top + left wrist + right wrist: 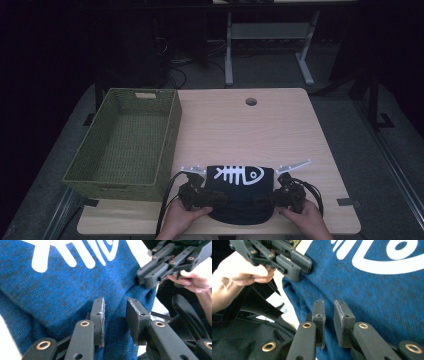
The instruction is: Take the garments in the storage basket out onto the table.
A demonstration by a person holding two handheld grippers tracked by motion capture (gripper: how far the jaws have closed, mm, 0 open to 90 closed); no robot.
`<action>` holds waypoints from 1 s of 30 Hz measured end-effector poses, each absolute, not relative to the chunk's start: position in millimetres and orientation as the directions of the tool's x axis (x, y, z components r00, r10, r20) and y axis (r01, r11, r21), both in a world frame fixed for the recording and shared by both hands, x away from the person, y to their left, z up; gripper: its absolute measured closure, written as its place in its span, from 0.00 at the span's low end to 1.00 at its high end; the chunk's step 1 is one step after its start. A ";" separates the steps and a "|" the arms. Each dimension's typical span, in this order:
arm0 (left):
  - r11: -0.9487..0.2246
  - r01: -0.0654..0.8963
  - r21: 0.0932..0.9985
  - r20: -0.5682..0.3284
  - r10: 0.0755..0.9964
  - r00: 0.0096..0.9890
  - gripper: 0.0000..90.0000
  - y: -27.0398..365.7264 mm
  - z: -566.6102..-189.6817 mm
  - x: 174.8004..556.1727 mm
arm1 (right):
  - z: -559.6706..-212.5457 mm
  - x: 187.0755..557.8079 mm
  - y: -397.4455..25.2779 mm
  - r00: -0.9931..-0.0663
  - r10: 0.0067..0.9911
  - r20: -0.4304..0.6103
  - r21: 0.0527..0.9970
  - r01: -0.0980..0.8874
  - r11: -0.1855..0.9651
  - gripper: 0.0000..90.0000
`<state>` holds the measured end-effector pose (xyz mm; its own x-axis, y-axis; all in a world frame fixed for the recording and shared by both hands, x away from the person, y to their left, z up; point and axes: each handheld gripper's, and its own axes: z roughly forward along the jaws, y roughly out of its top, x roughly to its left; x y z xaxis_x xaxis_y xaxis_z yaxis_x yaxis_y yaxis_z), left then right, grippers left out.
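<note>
Two grippers at work: both sat at the near edge of the surface (300,130), one on each side of a folded dark blue garment (241,192).
Basket: a green woven basket (127,145) stood at the left side of the surface — nothing lay in it as far as the high view showed.
Left gripper: the left gripper (115,315) hovered over the garment's near left part; its fingers (98,315) stood a little apart, with only cloth showing in the gap and no fold pinched between them.
Garment: it lay on the surface just right of the basket's near corner, a white fish-skeleton print (239,174) facing up; its near edge bulged in a rounded curve toward the person.
Right gripper: the right gripper (329,320) was over the garment's near right part, its fingers (343,320) likewise slightly parted and gripping nothing.
Done, by my reading: the garment looked already folded into a compact packet.
Left to do: probably taking hold of both sides, lifting, and setting it in the basket — none of that had started, since neither gripper had a hold.
</note>
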<state>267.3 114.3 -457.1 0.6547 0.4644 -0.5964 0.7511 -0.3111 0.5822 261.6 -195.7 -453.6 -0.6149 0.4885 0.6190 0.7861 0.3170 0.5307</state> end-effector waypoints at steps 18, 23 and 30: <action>-0.337 0.728 0.597 -0.544 0.497 0.676 0.80 114.1 -466.2 262.4 | -474.3 254.1 -202.1 -0.607 0.515 0.605 0.510 0.793 0.334 0.94; -0.319 0.727 0.608 -0.539 0.506 0.673 0.82 111.1 -468.2 265.0 | -474.6 260.0 -205.2 -0.604 0.537 0.589 0.508 0.793 0.335 0.99; -0.303 0.725 0.619 -0.532 0.517 0.671 0.82 101.0 -469.0 273.8 | -471.6 268.8 -212.1 -0.595 0.573 0.563 0.508 0.796 0.328 0.99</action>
